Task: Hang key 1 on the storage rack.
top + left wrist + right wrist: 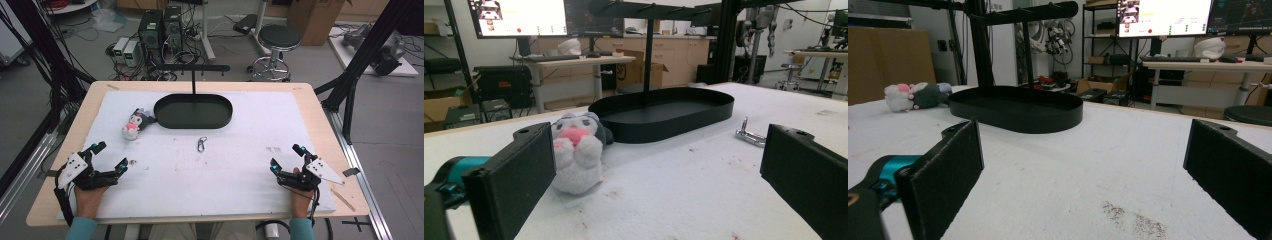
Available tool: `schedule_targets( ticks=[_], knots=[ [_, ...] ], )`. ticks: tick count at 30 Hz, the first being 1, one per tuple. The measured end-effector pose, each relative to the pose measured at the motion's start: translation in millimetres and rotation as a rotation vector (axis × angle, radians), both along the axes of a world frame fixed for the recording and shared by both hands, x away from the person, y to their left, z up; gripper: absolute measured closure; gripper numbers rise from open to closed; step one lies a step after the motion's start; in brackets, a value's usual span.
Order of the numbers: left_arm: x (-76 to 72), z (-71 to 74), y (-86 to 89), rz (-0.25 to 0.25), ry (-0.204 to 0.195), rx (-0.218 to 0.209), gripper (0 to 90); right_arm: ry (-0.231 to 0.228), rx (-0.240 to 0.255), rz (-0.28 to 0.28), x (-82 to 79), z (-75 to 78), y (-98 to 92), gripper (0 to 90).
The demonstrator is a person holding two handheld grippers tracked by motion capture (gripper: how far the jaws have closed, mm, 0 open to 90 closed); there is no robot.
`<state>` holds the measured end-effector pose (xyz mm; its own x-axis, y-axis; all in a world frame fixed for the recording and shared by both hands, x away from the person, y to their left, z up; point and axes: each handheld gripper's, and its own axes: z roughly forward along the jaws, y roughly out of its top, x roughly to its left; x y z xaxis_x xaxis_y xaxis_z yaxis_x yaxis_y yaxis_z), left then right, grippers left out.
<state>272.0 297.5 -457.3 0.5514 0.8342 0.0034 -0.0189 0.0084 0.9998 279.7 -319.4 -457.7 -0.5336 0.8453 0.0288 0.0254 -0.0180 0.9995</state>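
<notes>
I see my left gripper point(110, 156) and right gripper point(286, 157) resting near the table's point(320, 120) front edge, both jaws spread, holding nothing. Beyond lies a clip point(201, 144), then a plush point(134, 124) just beside the black tray point(193, 111).

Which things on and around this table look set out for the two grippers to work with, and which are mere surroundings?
Likely for the job:
plush toy
metal clip
black oval tray with hanger stand
left gripper, right gripper, both open, empty

Just surroundings:
stool
computer towers
cardboard box
</notes>
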Motion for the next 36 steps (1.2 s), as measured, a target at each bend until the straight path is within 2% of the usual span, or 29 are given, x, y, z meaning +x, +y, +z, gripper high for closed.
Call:
schedule_targets(
  ticks=[5,8,15,16,20,25,26,28,29,31,33,34,36],
  knots=[
    [1.3,0.2,0.4,0.003,0.015,-0.015,1.7,0.002,-0.002,-0.001,0.2,0.1,-0.3,1.8],
    [1.4,0.3,0.2,0.003,0.015,-0.007,1.7,0.017,0.005,0.001,1.2,0.4,-0.2,1.8],
    [1.4,0.4,0.9,0.007,0.015,-0.014,1.7,0.001,-0.005,0.001,0.6,0.2,0.1,1.8],
    [2.0,0.5,1.2,0.006,0.022,-0.025,1.7,0.007,-0.004,0.001,0.4,0.3,0.3,1.8],
    [2.3,1.6,2.5,0.023,0.025,-0.006,1.7,0.011,-0.003,0.001,0.1,0.3,0.6,1.8],
    [1.6,6.0,5.9,0.042,0.025,-0.043,1.7,0.012,0.001,0.002,0.5,0.3,0.3,1.8],
    [2.0,10.3,7.7,0.048,0.027,-0.039,1.7,0.014,0.000,0.002,0.4,0.3,0.4,1.8],
    [3.3,15.7,10.4,0.059,0.034,0.002,1.7,0.013,0.000,0.002,0.4,0.3,0.4,1.8],
    [3.3,15.7,10.4,0.059,0.034,0.002,1.7,0.013,0.000,0.002,0.4,0.3,0.4,1.8],
    [6.7,24.6,14.4,0.055,0.058,0.003,1.7,0.009,-0.004,0.002,1.2,0.4,0.1,1.8],
    [9.7,32.3,16.3,0.047,0.075,0.029,1.7,0.015,-0.002,0.003,0.7,0.4,0.5,1.8],
    [9.7,32.3,16.3,0.047,0.075,0.029,1.7,0.016,-0.002,0.004,0.5,0.4,0.7,1.8],
    [15.4,44.5,16.0,0.046,0.092,0.063,1.7,0.016,-0.003,0.003,0.6,0.4,0.6,1.9]
  ],
)
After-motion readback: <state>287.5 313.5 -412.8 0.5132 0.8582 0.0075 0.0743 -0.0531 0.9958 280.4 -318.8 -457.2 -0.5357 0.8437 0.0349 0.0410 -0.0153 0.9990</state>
